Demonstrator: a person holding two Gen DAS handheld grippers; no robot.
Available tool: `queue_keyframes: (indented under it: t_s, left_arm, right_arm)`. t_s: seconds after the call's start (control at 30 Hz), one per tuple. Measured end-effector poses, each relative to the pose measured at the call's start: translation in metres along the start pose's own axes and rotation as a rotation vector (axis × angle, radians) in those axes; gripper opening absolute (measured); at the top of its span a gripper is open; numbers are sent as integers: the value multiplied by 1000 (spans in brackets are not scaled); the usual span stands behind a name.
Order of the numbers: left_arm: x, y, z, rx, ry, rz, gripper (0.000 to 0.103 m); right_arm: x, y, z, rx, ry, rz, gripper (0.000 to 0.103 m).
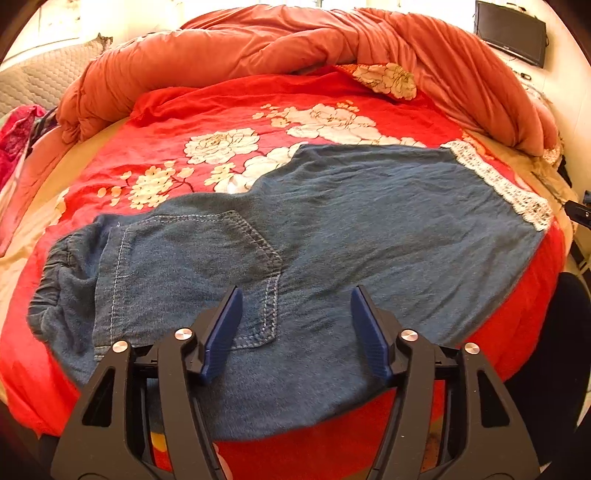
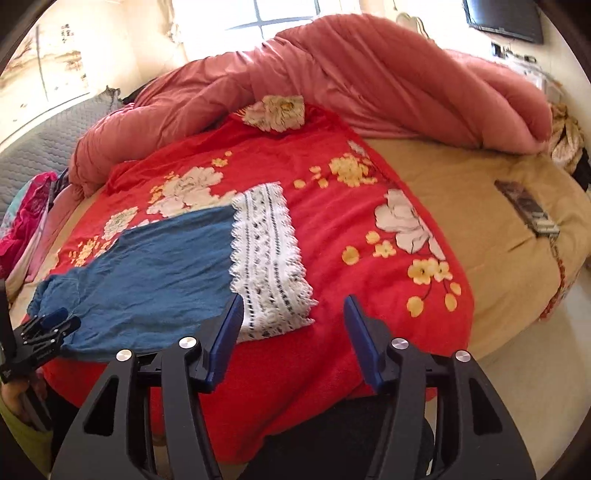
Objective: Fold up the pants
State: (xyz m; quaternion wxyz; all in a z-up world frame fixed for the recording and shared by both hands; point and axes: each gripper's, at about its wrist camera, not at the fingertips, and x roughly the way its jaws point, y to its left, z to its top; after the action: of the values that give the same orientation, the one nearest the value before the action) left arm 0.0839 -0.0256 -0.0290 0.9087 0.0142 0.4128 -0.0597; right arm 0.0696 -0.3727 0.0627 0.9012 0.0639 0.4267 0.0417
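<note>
Blue denim pants [image 1: 332, 229] lie flat on a red flowered blanket [image 1: 221, 122], folded leg on leg, waistband [image 1: 51, 280] at the left and white lace cuffs [image 1: 498, 184] at the right. My left gripper [image 1: 295, 295] hovers open over the seat of the pants near a back pocket [image 1: 192, 269], nothing between its blue pads. In the right wrist view the pants [image 2: 155, 273] end in the lace cuff [image 2: 269, 258]. My right gripper [image 2: 293, 299] stands open just beside that cuff, over the red blanket [image 2: 351, 229], holding nothing. The left gripper [image 2: 48, 325] shows at the far left.
A rolled salmon quilt [image 1: 295, 44] curves round the back of the bed. Bare beige sheet [image 2: 480, 206] lies to the right with a dark flat remote-like object [image 2: 528, 210] on it. Pink clothes [image 1: 18, 136] sit at the left edge; a TV [image 1: 511, 31] hangs on the wall.
</note>
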Motion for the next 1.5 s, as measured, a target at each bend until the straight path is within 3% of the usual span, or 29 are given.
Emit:
queue_keyframes:
  t_s: [0.2,0.27,0.47,0.63,0.73,0.9,1.07,1.27,1.5]
  left_arm:
    - [-20,-5,0,11,-32,-20,69]
    - [-23,-5,-1,12,-36,-26,76]
    - [-22,-9,-9,28,-16,-43,91]
    - [-11,-12,-14,40,11,-29,93]
    - [-4,-13,-20,49,34,-14,93]
    - [1,-16,-25,78,33,11,93]
    - [-21,-19,-14,74,9,-32,93]
    - [-39,-48,27,128,-62,-93,93]
    - [-15,-99,84,237,-67,-143,93]
  right_arm:
    - [-4,44,3,-83,-33,66,65]
    - [1,61,1,-110,-30,90,73]
    - [27,101,-11,-159,21,130,73]
    - [46,114,-25,-194,75,121,73]
    - [61,108,-35,-184,131,97,73]
    - [63,105,-39,-177,118,118,73]
    - [32,84,-26,-81,2,193,75]
    - [13,42,-11,45,-78,136,77]
    - [17,5,-14,162,-75,135,77]
